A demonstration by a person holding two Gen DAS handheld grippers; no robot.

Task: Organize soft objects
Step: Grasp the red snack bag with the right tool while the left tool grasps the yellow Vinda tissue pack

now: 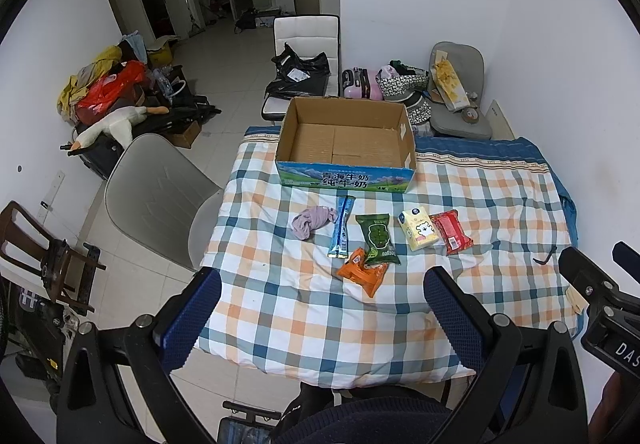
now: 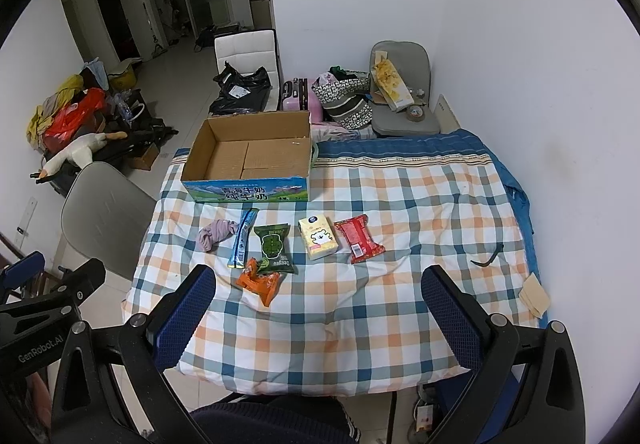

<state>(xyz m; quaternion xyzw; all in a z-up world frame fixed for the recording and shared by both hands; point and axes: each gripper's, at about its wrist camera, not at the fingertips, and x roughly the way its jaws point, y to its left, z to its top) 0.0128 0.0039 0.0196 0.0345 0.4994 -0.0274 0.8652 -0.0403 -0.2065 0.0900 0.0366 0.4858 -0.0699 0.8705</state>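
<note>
Both grippers, left (image 1: 322,296) and right (image 2: 318,294), spread wide, empty, lower frame. Soft packets lined up below empty milk carton (image 1: 347,148), likely the bin.

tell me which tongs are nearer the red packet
Right. The red packet lies ahead between the right tongs fingers, slightly left of centre. From the left tongs it sits off to the right side, farther away.

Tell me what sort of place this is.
Most likely a lived-in home, a dining or living area. A table under a checked quilt holds snack packets and an open cardboard box; chairs stand around it, and clothes, bags and a plush goose are piled on the tiled floor.
</note>
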